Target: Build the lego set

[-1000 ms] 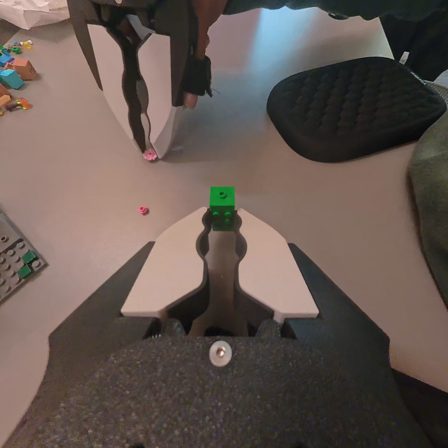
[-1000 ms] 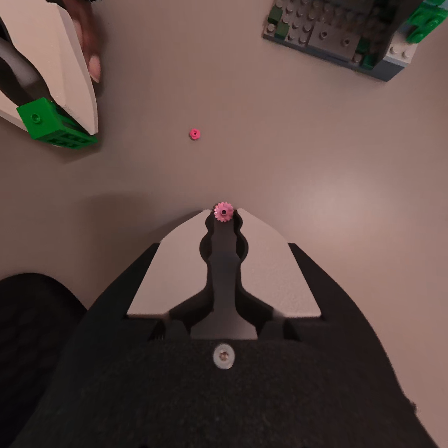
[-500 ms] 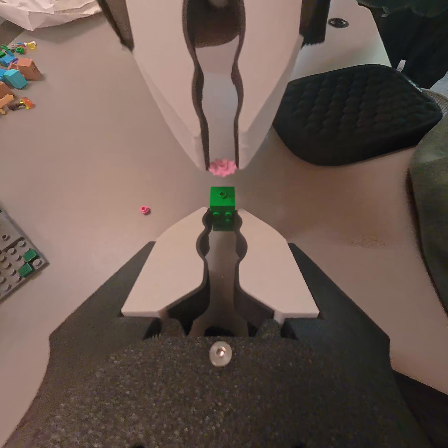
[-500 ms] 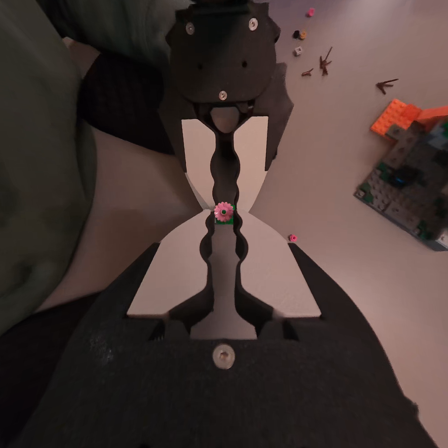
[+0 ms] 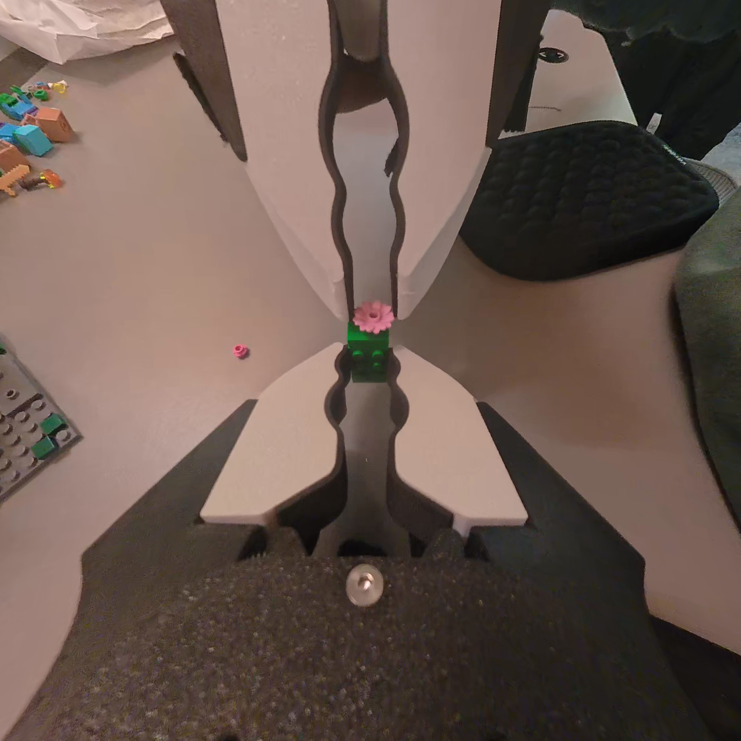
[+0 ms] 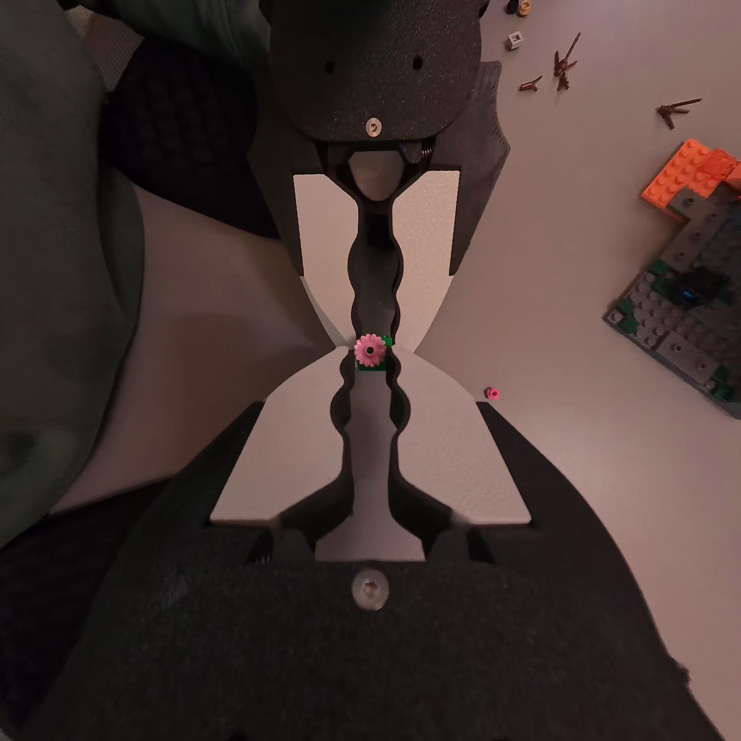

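Note:
My left gripper point(image 5: 368, 361) is shut on a green brick point(image 5: 368, 348) and holds it above the table. My right gripper point(image 6: 369, 355) is shut on a pink flower piece point(image 6: 369, 350) and meets the left one tip to tip. In the left wrist view the pink flower point(image 5: 373, 316) touches the far face of the green brick, between the right gripper's fingertips point(image 5: 405, 294). In the right wrist view only slivers of the green brick point(image 6: 387, 342) show behind the flower. A small pink round stud point(image 5: 240, 351) lies loose on the table; it also shows in the right wrist view point(image 6: 493, 393).
A grey baseplate with green pieces point(image 5: 24, 433) lies at the left; the right wrist view shows the grey and orange build point(image 6: 689, 296). Loose coloured bricks point(image 5: 32, 136) and white paper point(image 5: 80, 28) lie far left. A black cushion point(image 5: 581, 200) and dark green cloth point(image 5: 713, 361) lie right. Brown twig pieces point(image 6: 561, 68) are scattered. Less than 4 cm separates the two grippers' tips. From the left gripper's tips to the small pink round stud point(image 5: 240, 351) is close to 7 cm. Seen from the right wrist view point(image 6: 491, 393) as well.
My right gripper swung over from the table with the pink flower and came head-on to my left gripper. The flower has closed the gap and now touches the green brick.

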A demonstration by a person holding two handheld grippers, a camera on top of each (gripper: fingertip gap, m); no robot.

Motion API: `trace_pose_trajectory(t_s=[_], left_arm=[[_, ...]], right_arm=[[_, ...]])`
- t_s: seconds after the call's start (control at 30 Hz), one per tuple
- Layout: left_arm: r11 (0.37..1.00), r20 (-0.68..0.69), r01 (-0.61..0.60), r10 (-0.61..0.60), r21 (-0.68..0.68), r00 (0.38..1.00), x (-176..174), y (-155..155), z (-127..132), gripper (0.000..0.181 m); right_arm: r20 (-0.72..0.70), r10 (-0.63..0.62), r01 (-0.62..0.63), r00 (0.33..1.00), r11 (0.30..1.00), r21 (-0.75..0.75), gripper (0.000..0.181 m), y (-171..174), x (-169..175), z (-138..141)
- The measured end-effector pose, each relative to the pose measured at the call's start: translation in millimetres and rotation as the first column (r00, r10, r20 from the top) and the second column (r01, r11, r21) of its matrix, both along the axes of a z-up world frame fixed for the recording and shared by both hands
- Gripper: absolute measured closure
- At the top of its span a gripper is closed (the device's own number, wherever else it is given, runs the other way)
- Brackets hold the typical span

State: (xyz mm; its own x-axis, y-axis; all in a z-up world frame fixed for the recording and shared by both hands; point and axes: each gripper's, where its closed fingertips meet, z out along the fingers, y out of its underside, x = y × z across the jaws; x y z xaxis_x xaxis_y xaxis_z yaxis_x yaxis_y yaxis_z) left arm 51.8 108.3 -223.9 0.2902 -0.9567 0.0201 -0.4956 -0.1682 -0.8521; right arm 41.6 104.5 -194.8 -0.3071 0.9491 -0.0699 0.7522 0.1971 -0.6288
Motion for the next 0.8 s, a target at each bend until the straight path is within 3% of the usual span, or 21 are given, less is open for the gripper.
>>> trace_pose_trajectory(t_s=[0.8], left_arm=[[1.000, -0.005, -0.015, 0.015, 0.015, 1.000, -0.7, 1.5, 1.7, 0.165]], right_arm=[[0.077, 0.007, -0.010, 0.997, 0.999, 0.038, 0.167, 3.3, 1.1, -0.5]])
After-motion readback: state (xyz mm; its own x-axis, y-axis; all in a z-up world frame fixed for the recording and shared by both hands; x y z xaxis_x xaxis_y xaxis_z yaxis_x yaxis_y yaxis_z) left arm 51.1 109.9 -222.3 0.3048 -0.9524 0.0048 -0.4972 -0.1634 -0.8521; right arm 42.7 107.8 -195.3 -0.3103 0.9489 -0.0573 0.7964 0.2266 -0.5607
